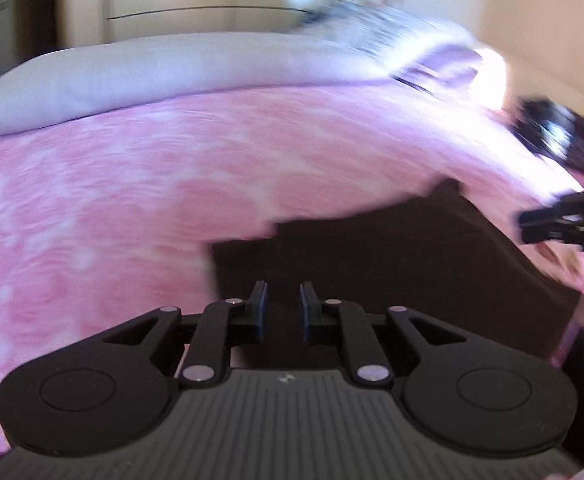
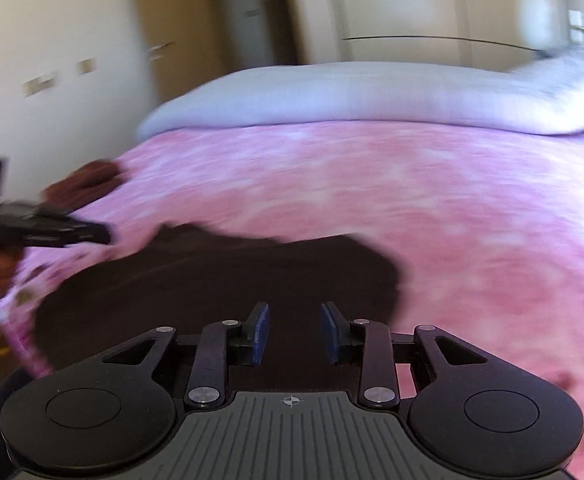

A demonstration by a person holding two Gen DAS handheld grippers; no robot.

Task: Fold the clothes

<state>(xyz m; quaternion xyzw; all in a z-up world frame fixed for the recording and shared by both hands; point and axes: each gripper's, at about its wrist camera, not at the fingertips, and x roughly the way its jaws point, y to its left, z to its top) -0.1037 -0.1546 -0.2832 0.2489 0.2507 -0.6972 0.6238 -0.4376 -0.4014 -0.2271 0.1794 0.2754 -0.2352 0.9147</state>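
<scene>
There, a dark brown garment (image 2: 212,280) lay flat near the edge of the pink tie-dye bedspread (image 2: 432,208), with pale lilac pillows (image 2: 332,96) along the far side. The left gripper (image 1: 283,306) hovered over it, jaws slightly parted and holding nothing. The right gripper (image 2: 294,332) hung above the cloth too, jaws parted a little wider and also empty.

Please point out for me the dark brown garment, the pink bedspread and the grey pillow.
dark brown garment (image 2: 220,280): right wrist view, middle of the flat cloth.
pink bedspread (image 1: 112,208): left wrist view, bare part left of the garment.
grey pillow (image 2: 332,96): right wrist view, middle of its front side.
</scene>
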